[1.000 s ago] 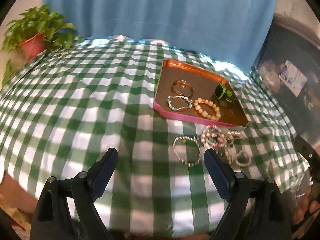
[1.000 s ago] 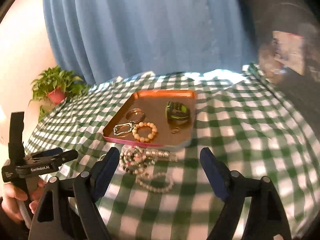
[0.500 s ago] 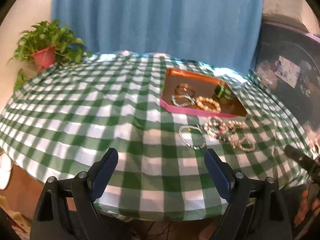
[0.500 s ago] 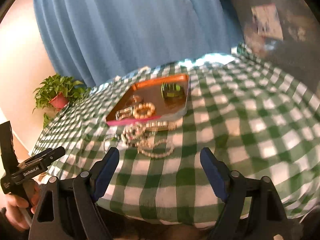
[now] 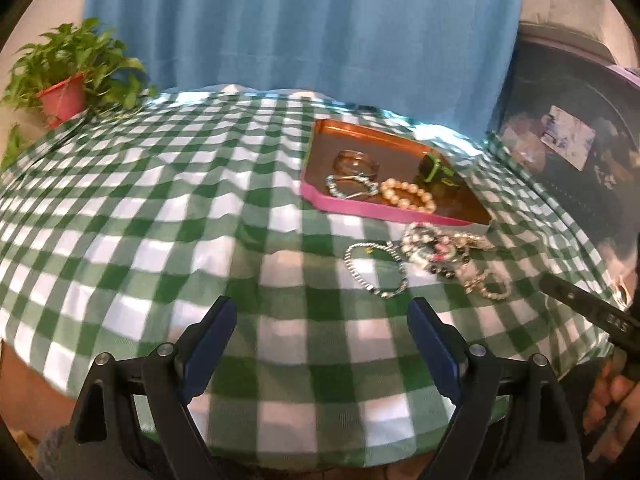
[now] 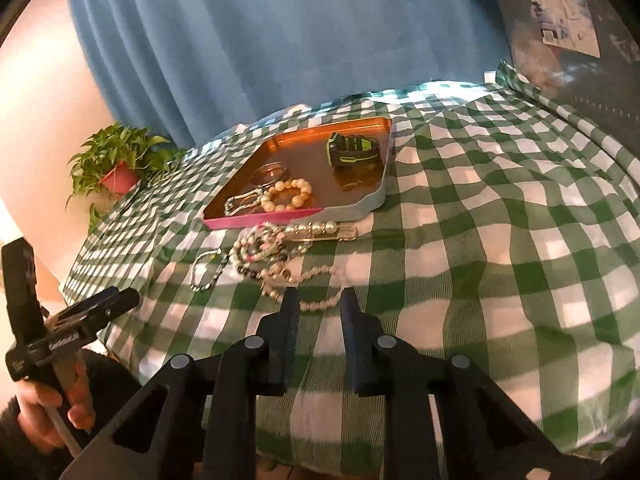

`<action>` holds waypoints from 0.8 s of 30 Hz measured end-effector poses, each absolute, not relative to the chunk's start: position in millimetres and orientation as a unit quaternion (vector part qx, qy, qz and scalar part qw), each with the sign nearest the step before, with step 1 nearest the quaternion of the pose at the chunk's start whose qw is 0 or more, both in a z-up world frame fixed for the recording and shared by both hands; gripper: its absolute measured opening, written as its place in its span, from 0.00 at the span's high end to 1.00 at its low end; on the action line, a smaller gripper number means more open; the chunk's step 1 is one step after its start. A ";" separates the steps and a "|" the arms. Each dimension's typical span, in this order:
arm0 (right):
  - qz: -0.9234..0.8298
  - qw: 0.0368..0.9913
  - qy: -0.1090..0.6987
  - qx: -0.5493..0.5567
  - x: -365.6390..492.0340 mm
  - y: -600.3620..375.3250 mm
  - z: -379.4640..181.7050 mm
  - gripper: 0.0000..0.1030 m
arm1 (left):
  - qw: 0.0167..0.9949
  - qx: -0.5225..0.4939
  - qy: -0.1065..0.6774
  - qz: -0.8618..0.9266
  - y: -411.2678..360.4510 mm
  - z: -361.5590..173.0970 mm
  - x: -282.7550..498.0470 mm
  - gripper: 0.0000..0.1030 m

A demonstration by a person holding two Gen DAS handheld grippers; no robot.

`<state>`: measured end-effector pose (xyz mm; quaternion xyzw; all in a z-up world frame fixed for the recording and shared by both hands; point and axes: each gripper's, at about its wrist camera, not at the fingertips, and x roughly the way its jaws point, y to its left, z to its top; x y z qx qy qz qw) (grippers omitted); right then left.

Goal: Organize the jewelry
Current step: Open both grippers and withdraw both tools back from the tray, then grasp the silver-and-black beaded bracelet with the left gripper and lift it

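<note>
A copper tray [image 5: 360, 134] [image 6: 296, 154] with a pink front rim sits on the green checked cloth and holds a bangle, a beaded bracelet, a peach bead bracelet [image 5: 406, 196] [image 6: 286, 195] and a green watch [image 5: 434, 168] [image 6: 352, 150]. A pile of loose bracelets [image 5: 432, 250] [image 6: 264, 248] and a silver chain bracelet [image 5: 376, 266] [image 6: 206, 270] lie on the cloth in front of the tray. My left gripper [image 5: 322, 320] is open and empty, short of the chain. My right gripper [image 6: 318, 306] has narrowed to a small gap, empty, just before a pearl strand [image 6: 316, 304].
A potted plant [image 5: 66, 86] [image 6: 118, 166] stands at the table's far left corner. A blue curtain [image 5: 304, 32] hangs behind the table. The table's front edge drops off just below both grippers. Dark furniture [image 5: 580, 152] stands to the right.
Both grippers have moved in closer over the table toward the loose bracelets. The right gripper's jaws have closed from wide open to a narrow gap. The left stays wide open.
</note>
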<state>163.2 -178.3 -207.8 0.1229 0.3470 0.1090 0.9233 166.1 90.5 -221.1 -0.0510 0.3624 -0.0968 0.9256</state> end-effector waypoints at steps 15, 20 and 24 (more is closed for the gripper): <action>0.096 0.908 0.406 0.048 215.6 -158.4 -230.0 0.81 | 0.902 0.029 0.415 -0.113 47.5 -248.5 243.7 0.70; 0.084 0.914 0.396 -0.007 213.0 -143.9 -232.7 0.82 | 0.903 0.041 0.411 -0.118 49.6 -247.6 241.6 0.87; 0.082 0.915 0.392 -0.046 211.6 -133.4 -233.9 0.94 | 0.902 0.025 0.415 -0.119 58.8 -246.9 231.5 0.97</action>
